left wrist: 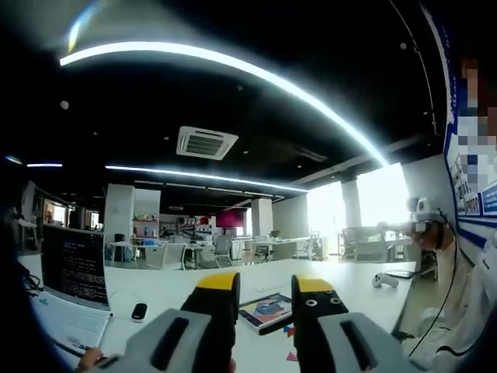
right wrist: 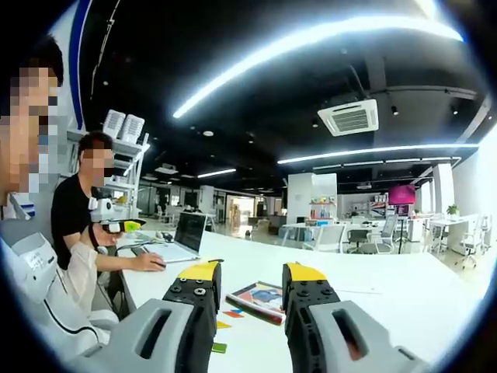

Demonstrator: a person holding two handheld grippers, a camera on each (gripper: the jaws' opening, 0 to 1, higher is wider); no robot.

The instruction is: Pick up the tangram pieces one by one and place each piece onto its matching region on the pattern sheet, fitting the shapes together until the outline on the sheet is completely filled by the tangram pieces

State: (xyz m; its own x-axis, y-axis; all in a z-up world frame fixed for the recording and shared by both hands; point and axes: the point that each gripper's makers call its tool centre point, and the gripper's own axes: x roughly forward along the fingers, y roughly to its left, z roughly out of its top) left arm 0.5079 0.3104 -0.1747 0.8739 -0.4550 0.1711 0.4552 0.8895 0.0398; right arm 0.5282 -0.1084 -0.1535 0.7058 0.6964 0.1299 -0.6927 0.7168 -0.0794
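Laptop [right wrist: 184, 238] beside sheet [right wrist: 260, 299] — right gripper view

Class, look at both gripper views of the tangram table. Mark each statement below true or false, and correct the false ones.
1. Both tools are open and hold nothing. True: the left tool and the right tool each show an empty gap between the jaws.
2. The pattern sheet lies on a white table. True.
3. A tangram piece is clamped in the right tool. False: loose pieces lie on the table beside the sheet.
4. A laptop stands open on the table. True.
5. The laptop has nobody at it. False: a person sits with a hand by it.
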